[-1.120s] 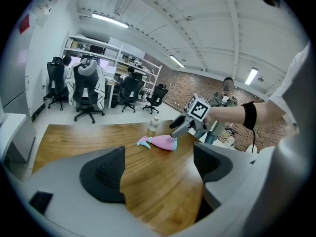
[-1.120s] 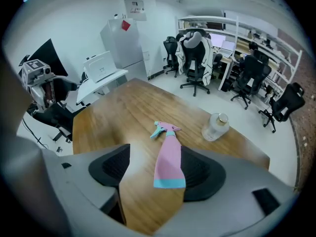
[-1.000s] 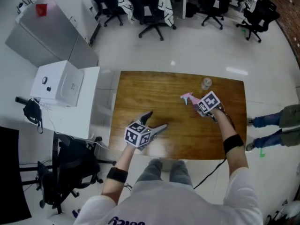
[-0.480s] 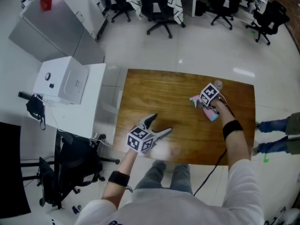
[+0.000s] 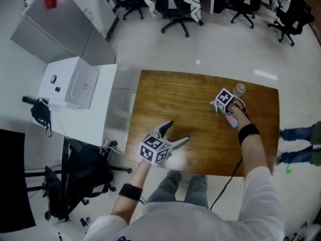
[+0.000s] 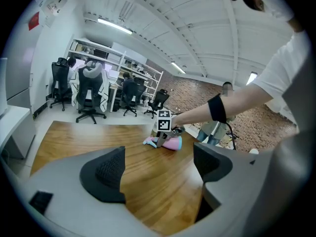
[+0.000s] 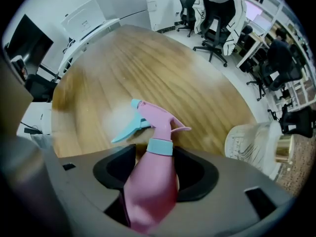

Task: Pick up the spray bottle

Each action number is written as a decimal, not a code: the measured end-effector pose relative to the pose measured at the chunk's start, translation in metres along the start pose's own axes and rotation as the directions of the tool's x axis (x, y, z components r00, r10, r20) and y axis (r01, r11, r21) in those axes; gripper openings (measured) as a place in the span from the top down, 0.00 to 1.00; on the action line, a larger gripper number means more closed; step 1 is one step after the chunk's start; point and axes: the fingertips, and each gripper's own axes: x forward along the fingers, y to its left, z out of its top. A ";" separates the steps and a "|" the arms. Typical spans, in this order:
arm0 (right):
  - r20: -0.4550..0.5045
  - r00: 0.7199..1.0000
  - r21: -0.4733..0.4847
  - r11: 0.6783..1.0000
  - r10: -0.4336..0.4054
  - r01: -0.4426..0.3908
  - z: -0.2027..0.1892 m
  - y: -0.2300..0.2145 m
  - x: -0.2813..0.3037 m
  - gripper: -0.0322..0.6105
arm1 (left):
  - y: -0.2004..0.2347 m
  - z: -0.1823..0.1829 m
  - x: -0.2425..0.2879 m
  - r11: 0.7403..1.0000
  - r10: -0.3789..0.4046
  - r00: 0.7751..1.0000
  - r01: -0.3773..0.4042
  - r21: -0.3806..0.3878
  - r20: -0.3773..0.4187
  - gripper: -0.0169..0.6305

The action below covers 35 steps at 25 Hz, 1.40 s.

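The pink spray bottle (image 7: 153, 181) with a light-blue trigger and collar sits between the jaws of my right gripper (image 7: 155, 168), which is shut on its body; the nozzle points away over the wooden table (image 7: 148, 73). In the head view the right gripper (image 5: 223, 104) is at the table's far right, with the spray bottle (image 5: 232, 119) showing under its marker cube. I cannot tell whether the bottle touches the wood. My left gripper (image 5: 176, 133) hovers open and empty near the front edge. The left gripper view shows the spray bottle (image 6: 172, 143) low over the table (image 6: 74, 142).
A clear jar with a gold lid (image 5: 240, 89) stands just behind the right gripper, the same jar (image 7: 254, 139) close on the right. A white cabinet (image 5: 75, 89) adjoins the table's left side. Office chairs (image 5: 175, 4) stand beyond. A person's legs (image 5: 301, 134) are at right.
The right gripper has turned with the bottle, so the bottle's body now trails toward me instead of its nozzle sticking out left. The left gripper has stayed open in place.
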 end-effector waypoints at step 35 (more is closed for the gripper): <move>0.902 0.344 0.236 0.965 -0.260 0.111 -0.011 0.074 -0.380 0.57 | -0.035 0.144 -0.067 0.976 0.095 0.938 -0.154 0.155 0.334 0.29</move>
